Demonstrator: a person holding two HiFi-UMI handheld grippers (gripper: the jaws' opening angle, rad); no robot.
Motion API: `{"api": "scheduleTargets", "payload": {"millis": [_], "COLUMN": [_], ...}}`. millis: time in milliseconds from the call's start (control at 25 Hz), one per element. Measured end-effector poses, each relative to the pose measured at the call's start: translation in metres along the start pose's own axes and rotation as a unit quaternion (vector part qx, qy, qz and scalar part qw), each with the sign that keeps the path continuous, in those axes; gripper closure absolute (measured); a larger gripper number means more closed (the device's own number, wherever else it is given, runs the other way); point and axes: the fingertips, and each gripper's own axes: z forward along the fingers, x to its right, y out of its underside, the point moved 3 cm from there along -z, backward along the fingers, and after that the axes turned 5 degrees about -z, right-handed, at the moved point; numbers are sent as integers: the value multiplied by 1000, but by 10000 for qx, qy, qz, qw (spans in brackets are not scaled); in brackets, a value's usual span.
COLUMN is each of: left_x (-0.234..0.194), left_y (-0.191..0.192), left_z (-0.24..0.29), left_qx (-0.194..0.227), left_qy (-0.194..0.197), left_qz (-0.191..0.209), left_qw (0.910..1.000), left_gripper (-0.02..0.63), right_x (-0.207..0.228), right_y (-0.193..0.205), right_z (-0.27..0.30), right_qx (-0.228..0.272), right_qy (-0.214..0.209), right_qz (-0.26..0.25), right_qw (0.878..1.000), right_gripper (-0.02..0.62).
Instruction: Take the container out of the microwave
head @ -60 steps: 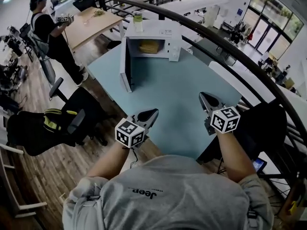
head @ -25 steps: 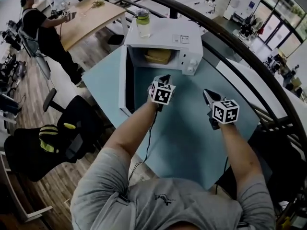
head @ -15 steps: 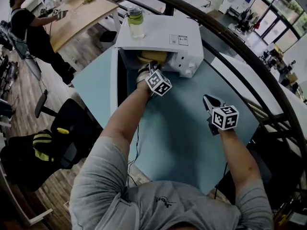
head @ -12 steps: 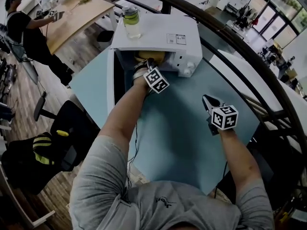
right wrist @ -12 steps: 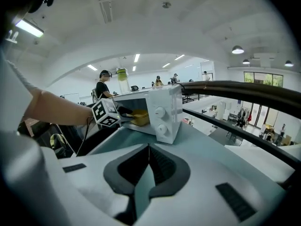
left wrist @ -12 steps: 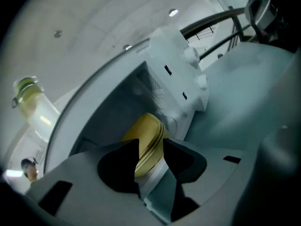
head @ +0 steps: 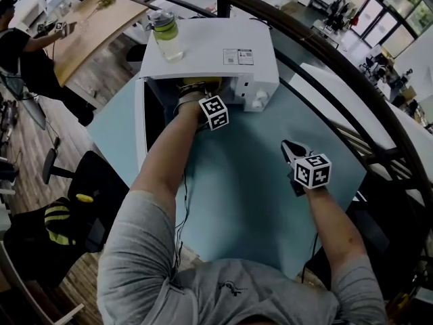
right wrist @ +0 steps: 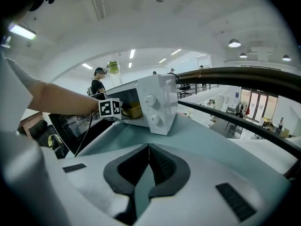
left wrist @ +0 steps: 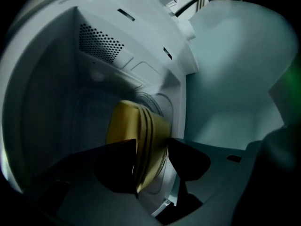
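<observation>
— Left hand-held gripper (left wrist: 153,146) is inside the microwave (head: 210,49). How does it stand?
— Wide. Its jaws have just been opening, and the near edge of the yellow container (left wrist: 136,121) now sits between them. The pads do not appear to press on it.
— So where is the container?
— Inside the microwave's cavity, and it does not look lifted.
— What counts as done, then?
— The door (head: 140,127) hangs open at the microwave's left side, and the reach is made. Judging by that, what is left is to close on the edge, draw the container out and set it on the table (head: 243,181) in front of the microwave.
— And the right hand-held gripper (right wrist: 148,149)?
— Its jaws are together with nothing in them, over the table in front of the microwave and off to its right.
— Any writing to read?
— A white label (head: 238,56) with a square code lies on top of the microwave, but its print is too small to read. The bottle (head: 164,34) standing on top shows no legible label. Each gripper's cube bears black-and-white square markers, not words. The person's grey shirt carries a small mark (head: 230,286), also too small to read.
</observation>
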Motion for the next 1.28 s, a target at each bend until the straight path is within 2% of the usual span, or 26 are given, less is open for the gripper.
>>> {"api": "scheduleTargets", "payload": {"millis": [160, 240, 360, 480, 680, 920, 1280], "left_x": [5, 8, 7, 5, 8, 13, 62], "left_y": [-2, -3, -3, -2, 5, 14, 16], "left_z": [4, 2, -4, -14, -33, -64, -137], "left_qx": [-110, -171, -242, -279, -342, -360, -305], "left_qy": [147, 328, 591, 690, 681, 629, 669], "left_qz": [703, 837, 687, 644, 855, 911, 1075], "left_qw": [9974, 9958, 9956, 9951, 9934, 9932, 9915], "left_gripper": [438, 454, 464, 468, 471, 471, 472], "right_x": [10, 16, 19, 16, 7, -8, -43], "right_y": [10, 11, 10, 8, 4, -8, -14], "right_z": [-4, -10, -17, -25, -39, -59, -103], "right_qx": [-60, -61, -28, 5, 78, 221, 441], "right_qy": [71, 127, 185, 211, 252, 265, 165], "right_qz": [46, 66, 82, 20, -66, -205, -453], "right_qw": [9999, 9999, 9998, 9998, 9996, 9992, 9979], "right_gripper": [577, 577, 577, 577, 577, 577, 577]}}
